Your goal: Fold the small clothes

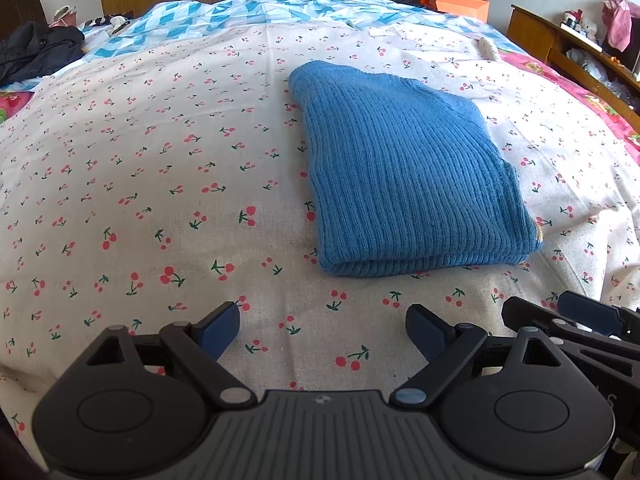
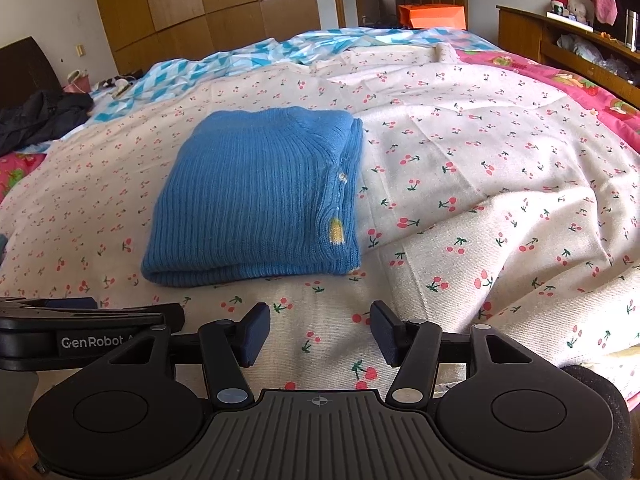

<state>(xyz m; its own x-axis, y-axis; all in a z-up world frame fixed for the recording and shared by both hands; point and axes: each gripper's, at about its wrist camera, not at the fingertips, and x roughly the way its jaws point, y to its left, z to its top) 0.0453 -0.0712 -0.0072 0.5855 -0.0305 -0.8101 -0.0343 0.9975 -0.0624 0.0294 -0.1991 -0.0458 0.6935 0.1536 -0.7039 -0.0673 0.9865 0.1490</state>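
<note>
A blue ribbed knit garment (image 1: 404, 176) lies folded into a compact rectangle on the cherry-print bedsheet (image 1: 160, 184). It also shows in the right wrist view (image 2: 260, 196), with a small yellow patch near its right edge. My left gripper (image 1: 324, 330) is open and empty, above the sheet just short of the garment's near edge. My right gripper (image 2: 320, 334) is open and empty, also just short of the near edge. The right gripper shows at the lower right of the left wrist view (image 1: 568, 316); the left gripper's side shows at the left of the right wrist view (image 2: 80, 332).
A blue-and-white checked quilt (image 1: 224, 20) lies at the far end of the bed. Dark clothing (image 1: 36, 52) sits at the far left. A pink printed cover (image 2: 568, 80) runs along the right. A wooden shelf unit (image 2: 568, 40) and an orange bag (image 2: 432, 16) stand beyond.
</note>
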